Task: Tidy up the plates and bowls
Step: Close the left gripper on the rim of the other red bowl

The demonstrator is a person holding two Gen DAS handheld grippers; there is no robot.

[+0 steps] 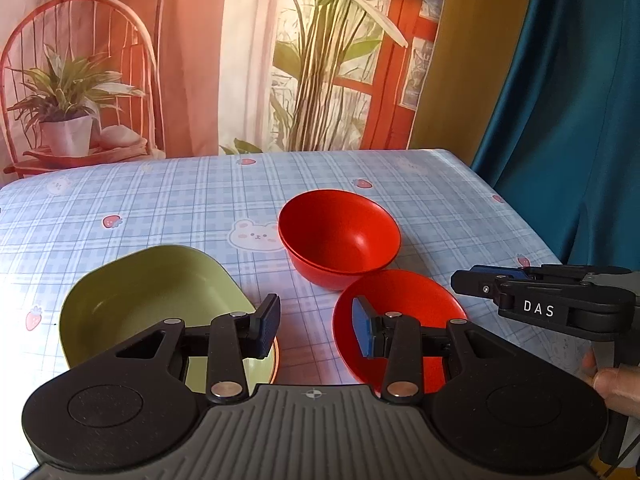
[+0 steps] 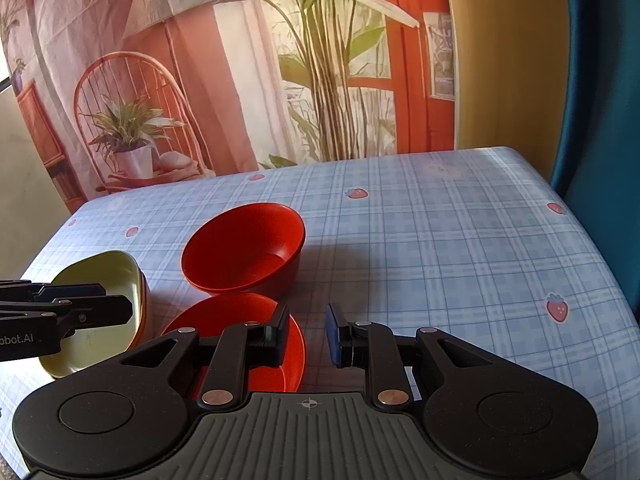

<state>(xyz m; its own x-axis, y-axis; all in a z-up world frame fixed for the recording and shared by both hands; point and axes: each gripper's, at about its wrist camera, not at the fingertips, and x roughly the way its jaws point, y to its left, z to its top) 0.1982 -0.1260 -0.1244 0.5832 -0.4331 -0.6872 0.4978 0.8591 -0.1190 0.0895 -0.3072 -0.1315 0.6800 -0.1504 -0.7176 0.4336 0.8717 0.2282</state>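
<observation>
Two nested red bowls (image 1: 340, 236) (image 2: 244, 248) stand mid-table. In front of them lies a shallow red plate (image 1: 404, 304) (image 2: 236, 316). To the left, a green rounded dish (image 1: 140, 300) (image 2: 104, 276) sits in an orange one, of which only the rim shows. My left gripper (image 1: 316, 330) hovers open and empty over the cloth between the green dish and the red plate. My right gripper (image 2: 307, 336) has a narrow gap with nothing in it, just right of the red plate. Each gripper shows from the side in the other view: left gripper (image 2: 120, 308), right gripper (image 1: 460, 280).
The table (image 2: 440, 240) wears a blue checked cloth with strawberries and bears. Its right edge drops off beside a teal curtain (image 1: 560, 120). A printed backdrop (image 1: 240, 60) hangs behind the far edge. A hand (image 1: 612, 384) holds the right gripper.
</observation>
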